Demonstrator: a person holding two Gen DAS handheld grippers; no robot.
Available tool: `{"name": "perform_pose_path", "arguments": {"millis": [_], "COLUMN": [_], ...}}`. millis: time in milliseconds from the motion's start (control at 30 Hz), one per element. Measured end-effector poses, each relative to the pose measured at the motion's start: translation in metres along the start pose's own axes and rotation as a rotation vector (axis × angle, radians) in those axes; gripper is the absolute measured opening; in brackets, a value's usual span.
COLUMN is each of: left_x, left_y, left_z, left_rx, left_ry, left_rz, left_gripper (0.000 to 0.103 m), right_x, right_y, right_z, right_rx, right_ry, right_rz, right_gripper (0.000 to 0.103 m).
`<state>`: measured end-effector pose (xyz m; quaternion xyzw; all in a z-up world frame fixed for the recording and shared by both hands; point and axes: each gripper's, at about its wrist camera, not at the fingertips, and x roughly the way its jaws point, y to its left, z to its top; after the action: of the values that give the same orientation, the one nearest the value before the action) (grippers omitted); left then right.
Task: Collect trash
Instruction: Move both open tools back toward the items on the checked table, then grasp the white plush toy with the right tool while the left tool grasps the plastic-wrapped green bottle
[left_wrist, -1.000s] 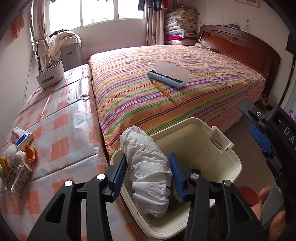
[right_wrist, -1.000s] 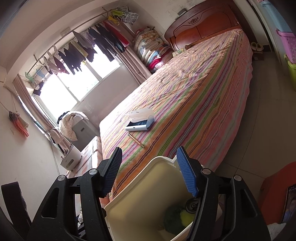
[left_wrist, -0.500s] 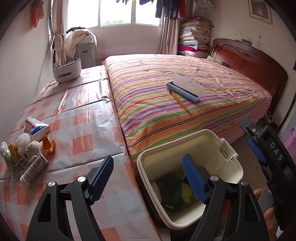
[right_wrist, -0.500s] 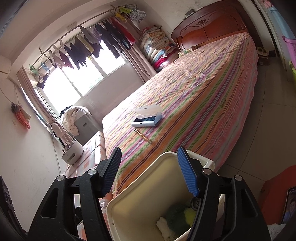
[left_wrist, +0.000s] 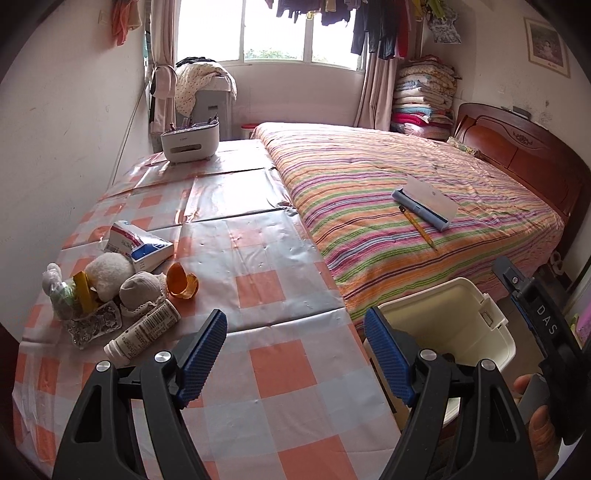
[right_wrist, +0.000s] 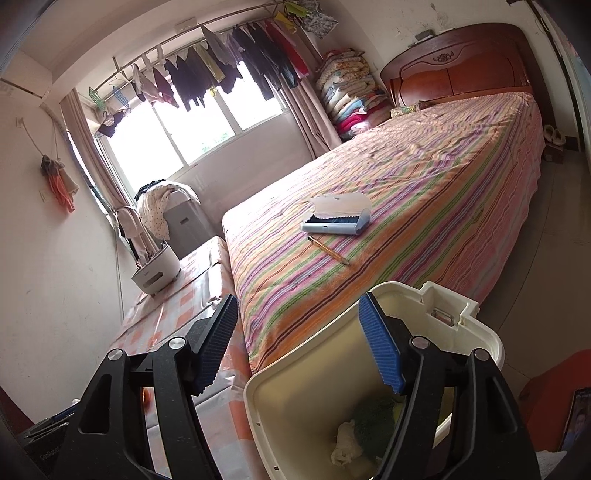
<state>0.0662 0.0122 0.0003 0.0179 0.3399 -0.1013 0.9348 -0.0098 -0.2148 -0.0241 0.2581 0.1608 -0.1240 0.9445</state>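
My left gripper (left_wrist: 293, 317) is open and empty above the orange-checked tablecloth (left_wrist: 280, 291). To its left lies a heap of trash: a white bottle (left_wrist: 142, 334), an orange shell piece (left_wrist: 181, 284), crumpled white balls (left_wrist: 110, 273), a clear wrapper (left_wrist: 94, 325) and a small carton (left_wrist: 142, 245). The cream bin (left_wrist: 491, 321) stands to the right, between table and bed. My right gripper (right_wrist: 297, 302) hovers over the bin (right_wrist: 461, 310), its jaws opening with nothing between them. A white paper wad (right_wrist: 345, 443) and a green lump (right_wrist: 373, 421) lie in the bin.
A striped bed (left_wrist: 369, 192) holds a blue case (left_wrist: 424, 205) and a pencil (left_wrist: 419, 227). A white caddy (left_wrist: 190, 142) stands at the table's far end by the wall. A wooden headboard (left_wrist: 517, 155) and stacked quilts (left_wrist: 423, 96) are at the back right. A thumb (left_wrist: 543, 435) shows low right.
My left gripper let the white paper wad fall into the bin, opened wide and swung left over the table. My right gripper's jaws spread a little and its view rolled.
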Motion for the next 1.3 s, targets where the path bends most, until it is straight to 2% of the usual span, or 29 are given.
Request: {"name": "perform_pose_path", "arguments": {"millis": [233, 467, 700, 833, 1000, 1067, 1300], "left_x": [-0.005, -0.009, -0.008, -0.006, 0.001, 0.003, 0.017], "left_y": [0.059, 0.123, 0.184, 0.208, 0.242, 0.257, 0.304], "left_z": [0.004, 0.006, 0.002, -0.002, -0.007, -0.009, -0.02], "left_rx": [-0.06, -0.175, -0.299, -0.335, -0.415, -0.457, -0.596], "left_ry": [-0.037, -0.062, -0.069, -0.066, -0.045, -0.042, 0.004], "left_rz": [0.064, 0.142, 0.224, 0.262, 0.276, 0.279, 0.294], "left_gripper": [0.075, 0.075, 0.075, 0.075, 0.075, 0.075, 0.075], "right_x": [0.008, 0.016, 0.028, 0.039, 0.048, 0.052, 0.063], "right_y": [0.049, 0.089, 0.125, 0.145, 0.174, 0.187, 0.222], "right_z": [-0.016, -0.027, -0.043, -0.052, -0.059, -0.062, -0.074], "right_rx": [-0.113, -0.202, -0.283, -0.319, -0.381, -0.41, -0.491], "right_ry": [0.035, 0.063, 0.135, 0.191, 0.23, 0.242, 0.266], "right_rz": [0.04, 0.084, 0.144, 0.181, 0.24, 0.266, 0.321], "right_gripper": [0.067, 0.068, 0.068, 0.068, 0.068, 0.073, 0.074]}}
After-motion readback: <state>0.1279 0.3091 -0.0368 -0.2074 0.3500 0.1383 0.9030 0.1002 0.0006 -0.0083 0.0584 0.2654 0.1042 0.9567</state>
